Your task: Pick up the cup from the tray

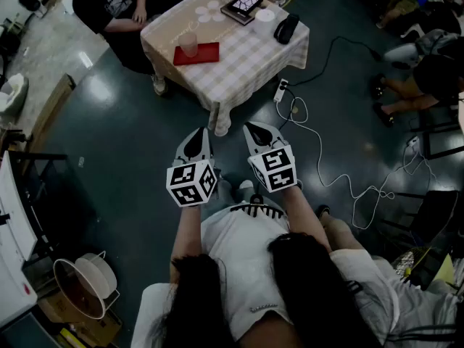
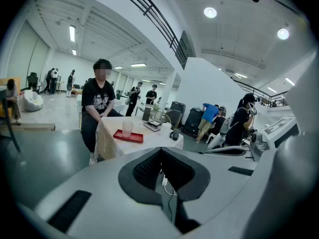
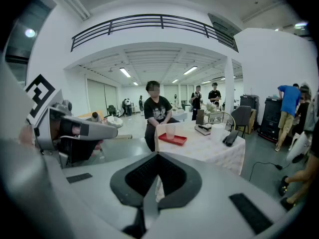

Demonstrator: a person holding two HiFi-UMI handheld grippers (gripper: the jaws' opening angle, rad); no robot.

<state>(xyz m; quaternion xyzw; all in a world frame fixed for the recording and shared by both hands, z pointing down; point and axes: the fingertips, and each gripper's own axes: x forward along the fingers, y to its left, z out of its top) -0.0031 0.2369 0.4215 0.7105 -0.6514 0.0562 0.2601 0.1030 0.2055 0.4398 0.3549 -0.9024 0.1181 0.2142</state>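
Red tray (image 1: 206, 54), cup (image 1: 188, 44) aboard, by table (image 1: 246, 49) edge; floor (image 1: 138, 129) open.

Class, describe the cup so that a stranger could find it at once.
Find the small table with the checked cloth. On it lies a flat red tray. The cup stands upright on that tray, pale and translucent, the only thing on it.

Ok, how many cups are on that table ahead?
1. The cup stands on the red tray, on the side of the table nearest the seated person. Small items farther back are unclear, so another could be hidden.
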